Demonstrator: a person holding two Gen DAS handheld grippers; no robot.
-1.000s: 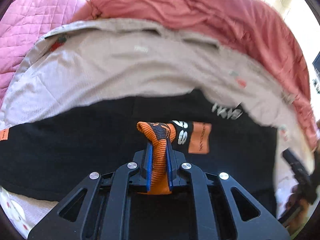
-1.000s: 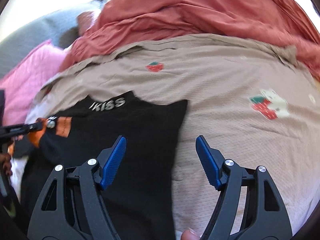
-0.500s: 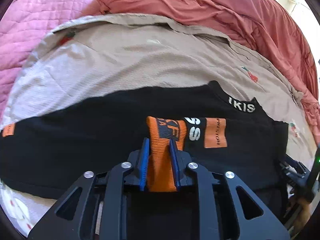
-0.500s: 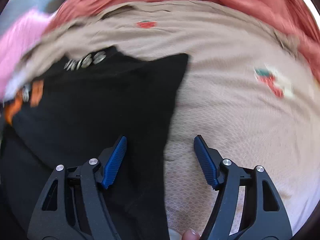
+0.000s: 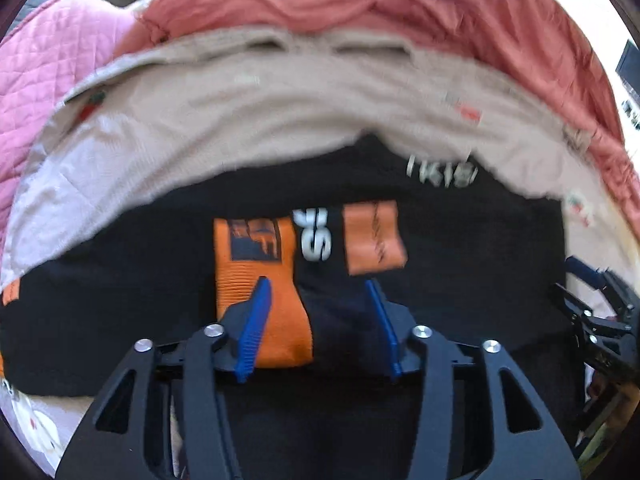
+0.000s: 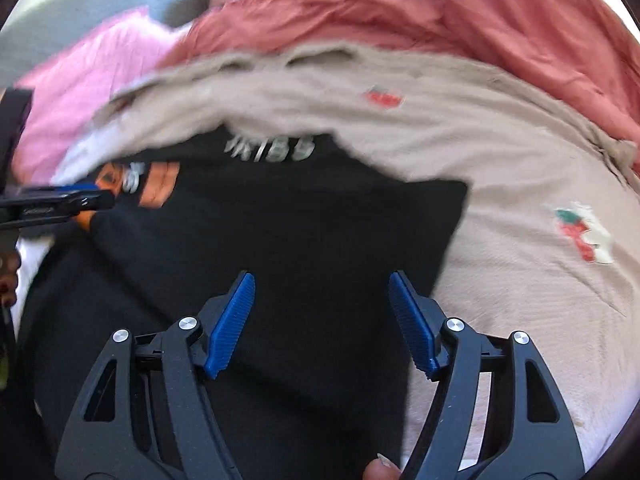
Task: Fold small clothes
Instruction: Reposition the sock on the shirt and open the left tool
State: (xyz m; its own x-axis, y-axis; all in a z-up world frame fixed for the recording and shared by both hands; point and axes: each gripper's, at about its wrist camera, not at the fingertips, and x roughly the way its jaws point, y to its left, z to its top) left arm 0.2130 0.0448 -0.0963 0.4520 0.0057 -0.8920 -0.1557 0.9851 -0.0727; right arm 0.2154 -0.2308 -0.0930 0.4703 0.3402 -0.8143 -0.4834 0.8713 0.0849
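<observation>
The left gripper (image 5: 318, 322) is opening, its jaws parting off the orange cuff (image 5: 260, 280) at frame centre; clear it upward without dragging the fold. The right gripper (image 6: 322, 320) is hovering open and empty above the black garment (image 6: 280, 240) lying centre-left on the beige sheet (image 6: 500, 280).

A bed in bright daylight — beige strawberry-print sheet (image 6: 500, 152), rumpled red blanket (image 5: 400, 12), pink quilt (image 5: 44, 80) beside it.

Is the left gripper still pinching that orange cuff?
Apart. In the left wrist view the left gripper has just been opening; the orange cuff lies flat between spread pads, a gap beside it.
</observation>
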